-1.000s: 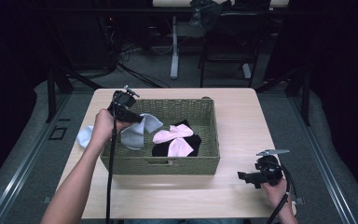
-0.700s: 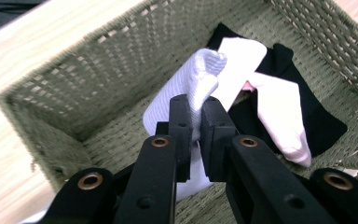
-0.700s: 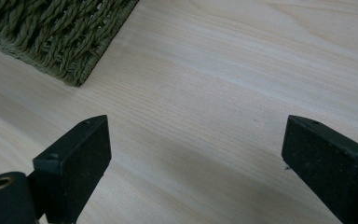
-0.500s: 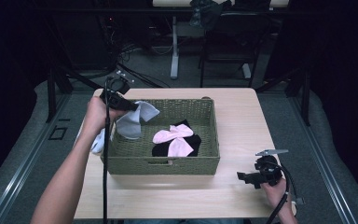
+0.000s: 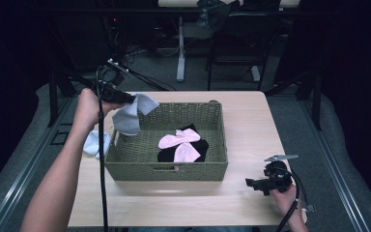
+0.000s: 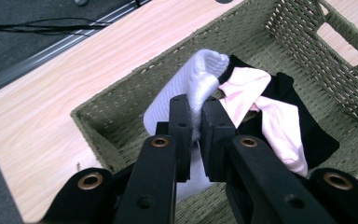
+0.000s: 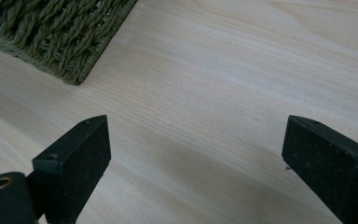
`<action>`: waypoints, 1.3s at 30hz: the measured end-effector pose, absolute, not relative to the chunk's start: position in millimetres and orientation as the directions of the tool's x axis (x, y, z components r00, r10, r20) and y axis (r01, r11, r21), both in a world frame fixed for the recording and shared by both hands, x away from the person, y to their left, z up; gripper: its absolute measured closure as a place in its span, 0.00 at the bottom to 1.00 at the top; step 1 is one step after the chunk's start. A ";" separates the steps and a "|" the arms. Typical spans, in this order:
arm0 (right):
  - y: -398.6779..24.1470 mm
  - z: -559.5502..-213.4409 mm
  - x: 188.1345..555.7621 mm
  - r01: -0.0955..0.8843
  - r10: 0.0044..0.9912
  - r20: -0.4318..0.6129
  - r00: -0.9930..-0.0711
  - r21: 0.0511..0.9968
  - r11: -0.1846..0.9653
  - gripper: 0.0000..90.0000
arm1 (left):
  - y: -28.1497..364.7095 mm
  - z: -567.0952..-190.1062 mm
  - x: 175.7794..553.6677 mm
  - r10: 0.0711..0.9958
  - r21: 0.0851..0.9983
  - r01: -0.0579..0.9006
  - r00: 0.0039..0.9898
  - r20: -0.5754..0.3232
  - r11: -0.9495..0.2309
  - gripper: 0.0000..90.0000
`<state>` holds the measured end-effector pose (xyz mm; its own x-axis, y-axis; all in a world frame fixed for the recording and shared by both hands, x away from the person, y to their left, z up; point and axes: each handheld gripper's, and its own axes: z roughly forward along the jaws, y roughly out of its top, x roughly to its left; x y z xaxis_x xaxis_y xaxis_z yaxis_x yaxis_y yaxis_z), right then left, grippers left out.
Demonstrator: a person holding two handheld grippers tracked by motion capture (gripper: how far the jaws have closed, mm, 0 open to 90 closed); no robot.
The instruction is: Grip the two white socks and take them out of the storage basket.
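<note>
**White sock lifted clear of the basket**

The left gripper (image 6: 193, 116), jaws pinched on a white sock (image 5: 128, 116), has risen above the basket (image 5: 166, 171)'s left rim since a second ago, probably sorting it out. The right gripper (image 5: 265, 183) waits wide open right of the basket.

Pale wooden table (image 5: 251, 121), woven green basket (image 5: 166, 169) at centre, white sock (image 5: 95, 143) beside it.

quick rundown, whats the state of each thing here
left tongs: shut on the white sock, held above the basket's left end
white sock: lifted, hanging from the tongs
right tongs: open, over bare table
basket: upright, open-topped
pink socks: lying crossed in the basket
black sock: under the pink ones
second white sock: on the table left of the basket
</note>
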<state>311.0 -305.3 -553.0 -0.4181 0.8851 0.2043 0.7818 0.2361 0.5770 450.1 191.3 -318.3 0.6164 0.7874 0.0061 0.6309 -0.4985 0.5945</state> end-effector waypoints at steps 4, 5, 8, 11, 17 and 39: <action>-305.5 -553.3 311.1 0.783 0.886 0.205 -0.416 0.577 0.234 0.08 | 197.8 -310.8 448.6 0.798 0.604 0.634 0.602 0.005 -0.482 0.94; -305.7 -553.1 311.1 0.782 0.886 0.205 -0.416 0.578 0.234 0.08 | 200.0 -308.9 448.1 0.802 0.606 0.636 0.597 0.007 -0.478 0.94; -305.6 -553.1 311.1 0.782 0.886 0.204 -0.417 0.577 0.234 0.08 | 207.6 -303.7 445.7 0.811 0.612 0.636 0.584 0.017 -0.470 0.94; -305.7 -553.0 311.0 0.782 0.886 0.203 -0.416 0.577 0.235 0.08 | 217.9 -297.0 441.9 0.823 0.619 0.639 0.567 0.021 -0.456 0.94; -304.7 -553.1 310.8 0.780 0.886 0.204 -0.417 0.581 0.233 0.08 | 237.7 -288.1 434.8 0.847 0.632 0.646 0.531 0.034 -0.429 0.94; -303.6 -553.6 311.3 0.782 0.885 0.203 -0.420 0.575 0.239 0.08 | 314.5 -326.4 419.2 0.936 0.575 0.760 0.350 0.029 -0.302 0.94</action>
<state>311.3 -303.6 -553.6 -0.4200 0.8845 0.2030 0.7821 0.2393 0.5754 419.2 314.5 -326.4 0.3496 0.9364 0.0294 0.7601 -0.3019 0.5755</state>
